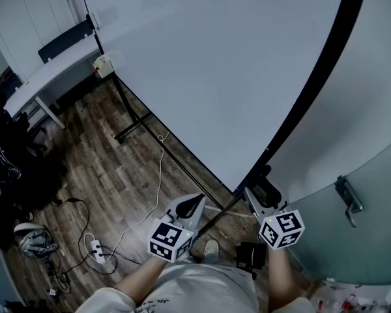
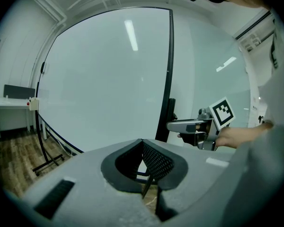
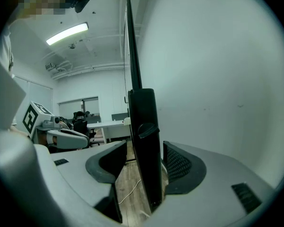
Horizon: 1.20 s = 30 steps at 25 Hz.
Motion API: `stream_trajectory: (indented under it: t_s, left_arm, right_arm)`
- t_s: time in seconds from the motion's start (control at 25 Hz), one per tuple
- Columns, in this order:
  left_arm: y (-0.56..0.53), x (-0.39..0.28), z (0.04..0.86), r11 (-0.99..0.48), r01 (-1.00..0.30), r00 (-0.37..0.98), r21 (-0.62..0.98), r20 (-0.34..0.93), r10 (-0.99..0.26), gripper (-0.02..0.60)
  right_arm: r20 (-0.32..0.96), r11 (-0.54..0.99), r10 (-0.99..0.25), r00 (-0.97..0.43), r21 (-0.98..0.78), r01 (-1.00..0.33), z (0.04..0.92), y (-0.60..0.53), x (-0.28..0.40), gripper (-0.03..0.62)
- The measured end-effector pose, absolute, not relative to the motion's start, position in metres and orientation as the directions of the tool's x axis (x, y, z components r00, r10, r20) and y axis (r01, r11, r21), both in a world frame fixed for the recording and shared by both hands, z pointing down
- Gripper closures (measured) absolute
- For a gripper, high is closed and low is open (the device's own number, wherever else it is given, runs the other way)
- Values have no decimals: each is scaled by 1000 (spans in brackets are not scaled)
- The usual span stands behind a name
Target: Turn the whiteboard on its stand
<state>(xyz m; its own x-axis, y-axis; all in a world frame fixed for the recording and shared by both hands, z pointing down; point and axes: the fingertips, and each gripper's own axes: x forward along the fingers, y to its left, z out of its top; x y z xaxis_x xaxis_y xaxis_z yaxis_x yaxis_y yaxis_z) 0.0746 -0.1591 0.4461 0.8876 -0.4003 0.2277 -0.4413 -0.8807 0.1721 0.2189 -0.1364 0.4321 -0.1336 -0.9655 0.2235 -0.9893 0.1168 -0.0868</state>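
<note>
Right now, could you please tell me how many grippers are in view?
2. The left gripper is shut and empty, facing the whiteboard. The right gripper clasps the board's black frame beside it. None seems hidden.

The head view looks steeply down from above onto the whiteboard [image 1: 208, 70], the floor [image 1: 111, 168], and the left tool [image 1: 190, 206] and right tool [image 1: 255, 199] low in frame. The left gripper view faces the board's broad face from a little way off, with the right tool at its right. The right gripper view sits close against the board's black edge [image 3: 144, 141], with the left tool at its left.
</note>
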Motion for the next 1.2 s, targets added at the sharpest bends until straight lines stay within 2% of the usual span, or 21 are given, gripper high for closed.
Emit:
stream_trajectory:
  t_s: [0.4, 0.56, 0.76, 0.96, 1.2]
  left_arm:
    - [-151, 82, 441, -892, -418, 899, 171, 222, -379, 572]
    - [-151, 82, 441, -894, -418, 898, 161, 224, -379, 572]
    - [-153, 75, 442, -889, -431, 892, 155, 226, -392, 572]
    - [-157, 59, 445, -865, -474, 871, 167, 232, -432, 572]
    - [-159, 48, 445, -840, -520, 844, 158, 247, -476, 572]
  right_arm:
    - [231, 80, -967, -106, -116, -990, 432, -112, 202, 396]
    - [238, 84, -965, -109, -114, -990, 435, -113, 186, 513]
    - [260, 111, -956, -133, -99, -989, 439, -120, 166, 562]
    - [273, 157, -945, -181, -106, -982, 436, -126, 143, 586]
    - [298, 219, -921, -250, -131, -967, 438, -132, 116, 586]
